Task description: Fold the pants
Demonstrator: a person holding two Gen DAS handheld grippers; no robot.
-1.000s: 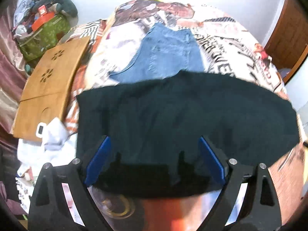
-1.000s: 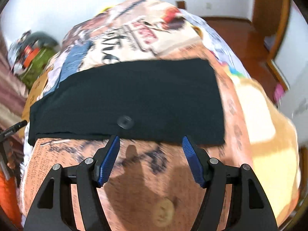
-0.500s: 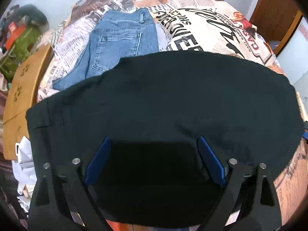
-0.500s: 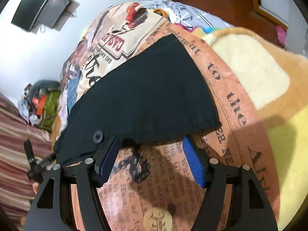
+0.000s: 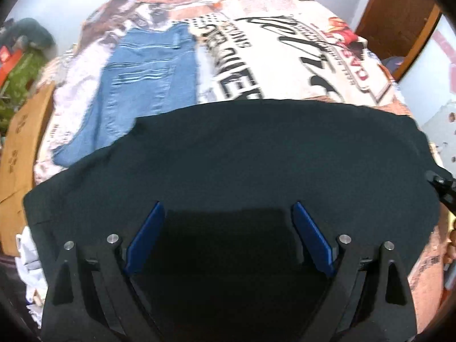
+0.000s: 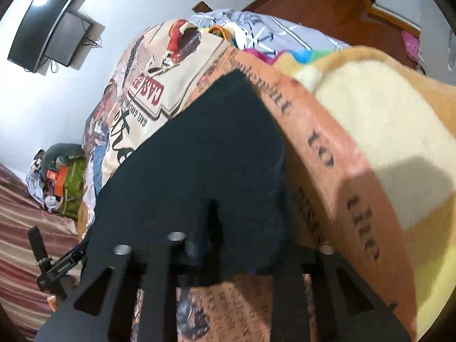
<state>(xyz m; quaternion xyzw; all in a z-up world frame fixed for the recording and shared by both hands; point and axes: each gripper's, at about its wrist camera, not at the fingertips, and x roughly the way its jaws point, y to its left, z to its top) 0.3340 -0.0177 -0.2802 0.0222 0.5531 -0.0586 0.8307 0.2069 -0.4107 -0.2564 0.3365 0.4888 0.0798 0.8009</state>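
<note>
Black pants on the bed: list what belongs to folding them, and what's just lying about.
Job: black pants, left gripper, right gripper, bedspread underneath.

Lying about: jeans, wooden board, green bag, yellow blanket, wall screens.

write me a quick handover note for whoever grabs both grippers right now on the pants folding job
Left gripper: open, blue pads spread, poised over the near part of the black fabric pants; gripping nothing.
Right gripper: fingers hidden under the pants' right end, so its grip cannot be confirmed.
The black pants lie across the printed newspaper-pattern bedspread as a wide flat band. A pair of blue denim jeans lies flat beyond them, untouched.
Done: the pants look spread out flat.
Left: confirm the right grip, close the left gripper on the cloth, then make the folds.
</note>
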